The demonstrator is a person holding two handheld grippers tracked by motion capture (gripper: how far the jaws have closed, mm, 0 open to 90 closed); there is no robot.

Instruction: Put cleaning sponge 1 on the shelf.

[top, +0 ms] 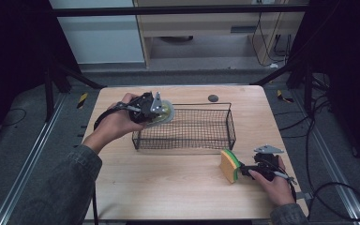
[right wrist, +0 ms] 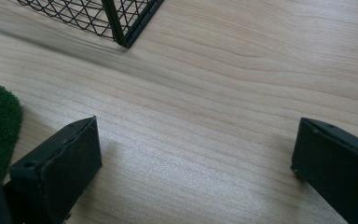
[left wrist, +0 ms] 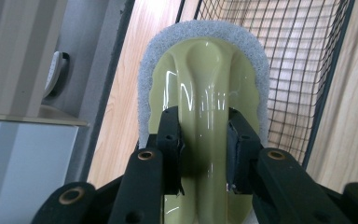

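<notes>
Pale wood grain covers the table (top: 178, 187), with a black wire basket (top: 215, 136) near its far edge. The left claw (left wrist: 204, 135) is clamped on the glossy handle of a yellow-green scrubber (left wrist: 205, 70) with a grey pad rim, held at the basket's left end. To do this well, I'd judge the scrubber should clear the rim before being let go. The right claw (right wrist: 193, 154) stands wide and empty, low over the table near the right edge, beside a yellow-and-green sponge (top: 229, 165). From above the grip is hidden; the left gripper view shows the pads (left wrist: 170, 135) squeezing the handle.

Bright lit table (top: 168, 183), dark surroundings, glare on scrubber handle (left wrist: 205, 98)
</notes>
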